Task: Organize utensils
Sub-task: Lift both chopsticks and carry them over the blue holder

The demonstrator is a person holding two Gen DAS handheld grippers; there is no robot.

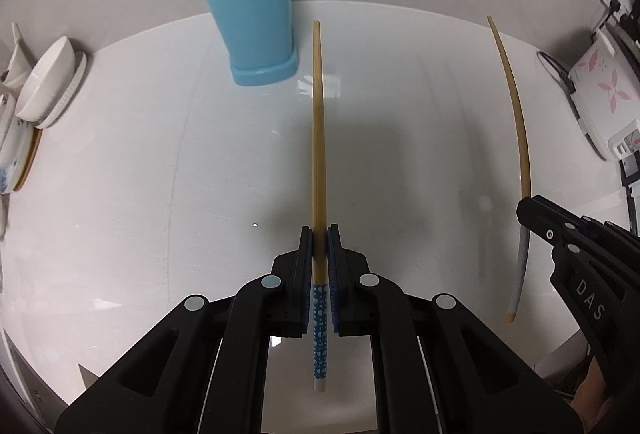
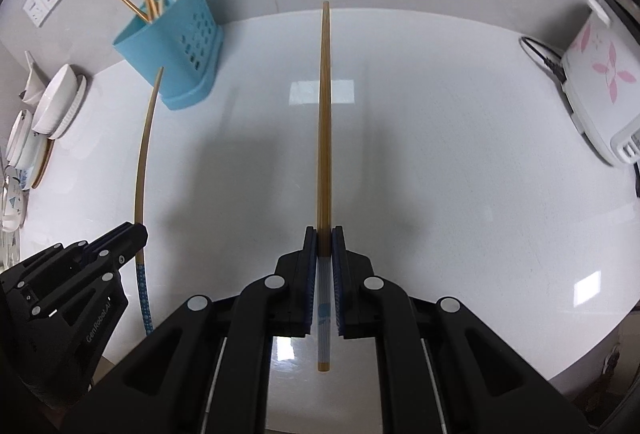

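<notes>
Left tool (image 1: pixel 319 234) grips a dotted chopstick (image 1: pixel 318 137); right tool (image 2: pixel 324 234) grips a striped chopstick (image 2: pixel 324 121), above the white surface (image 1: pixel 160 173), blue holder (image 1: pixel 256 13) at its far edge.

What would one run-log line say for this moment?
left gripper: shut on dotted chopstick | right gripper: shut on striped chopstick | blue holder: ahead

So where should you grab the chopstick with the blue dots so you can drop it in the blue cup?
Grip the chopstick with the blue dots where the left gripper has it: near the dotted handle end, pads on either side of the thin shaft. That probably works best, since the long tapered tip sticks out free in front to go into the blue holder first.
</notes>
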